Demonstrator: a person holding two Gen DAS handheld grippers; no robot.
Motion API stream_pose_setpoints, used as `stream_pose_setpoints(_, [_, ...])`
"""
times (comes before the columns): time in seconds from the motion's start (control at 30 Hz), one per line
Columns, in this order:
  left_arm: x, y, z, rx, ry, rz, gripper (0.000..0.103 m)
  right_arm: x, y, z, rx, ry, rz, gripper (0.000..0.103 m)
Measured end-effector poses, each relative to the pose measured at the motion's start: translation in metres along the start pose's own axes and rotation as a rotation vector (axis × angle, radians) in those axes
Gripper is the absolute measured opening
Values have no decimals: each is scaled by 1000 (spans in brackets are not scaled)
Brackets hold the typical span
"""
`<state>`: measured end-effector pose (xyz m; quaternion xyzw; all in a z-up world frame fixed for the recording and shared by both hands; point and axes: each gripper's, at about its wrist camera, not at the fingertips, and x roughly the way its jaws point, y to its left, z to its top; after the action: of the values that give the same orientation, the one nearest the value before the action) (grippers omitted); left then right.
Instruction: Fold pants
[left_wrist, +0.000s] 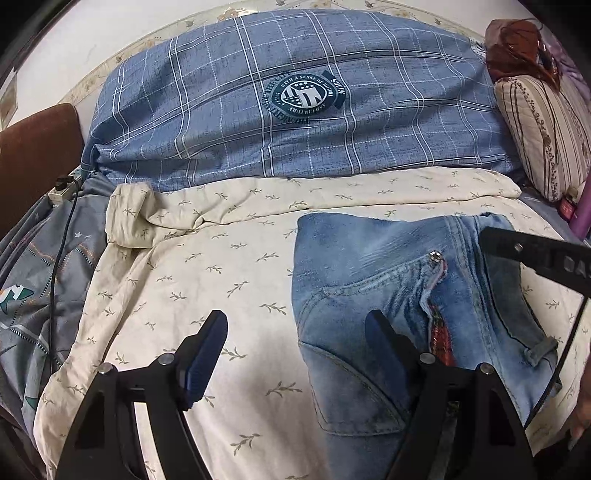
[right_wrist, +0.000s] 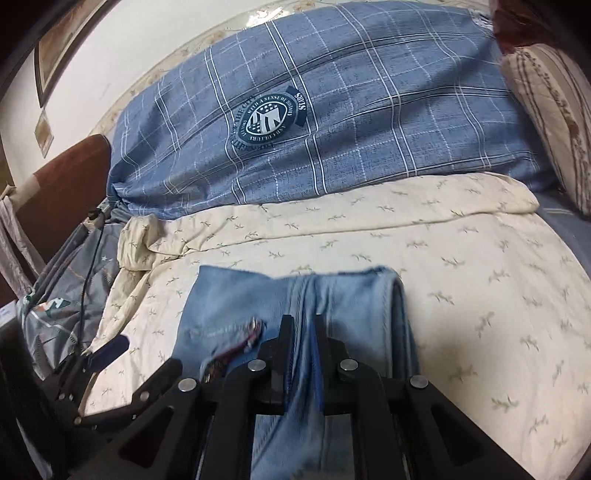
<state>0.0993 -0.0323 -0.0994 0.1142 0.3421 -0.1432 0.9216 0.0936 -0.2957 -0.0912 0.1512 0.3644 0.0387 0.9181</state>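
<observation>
Denim pants (right_wrist: 295, 295) pinched between right gripper (right_wrist: 303, 339) fingers; left gripper (left_wrist: 299, 354) wide apart, empty, in its own view.

The pants (left_wrist: 388, 295) are light blue washed denim jeans, lying folded into a compact bundle on the cream leaf-print sheet (left_wrist: 221, 266) of the bed. The left wrist view shows a curved front pocket with a metal rivet (left_wrist: 436, 256), stitched seams, a belt loop and a strip of red patterned trim along an opening. In the right wrist view the far edge of the bundle is a rounded fold (right_wrist: 397, 291), and a ridge of denim seems to be pinched up, though motion blur obscures it.
</observation>
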Motion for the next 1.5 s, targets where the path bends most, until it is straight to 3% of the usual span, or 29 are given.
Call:
stream_pose_setpoints(0.13, [8,2,-2,-4,26,2,78,27,-13,4,48,58,-32,11])
stream_pose_setpoints(0.23, [20,0,-7,-1,64,-2,79,45,-24,-2,100,103,3,11])
stream_pose_setpoints(0.3, [23,0,-8,0,62,5,83,44,-22,-2,85,105,3,11])
stream_pose_setpoints(0.67, [16,32,-4,-118,78,-14,83,19,-14,-23,43,135,67,12])
stream_pose_setpoints(0.87, [30,57,-9,-211,149,-29,83,25,-10,-32,0,195,61,13])
stream_pose_setpoints(1.07, [32,41,-11,-149,153,-18,83,31,-25,-33,97,220,122,13])
stream_pose_setpoints(1.5, [34,31,-13,-92,130,35,83,30,-26,-34,90,224,142,13])
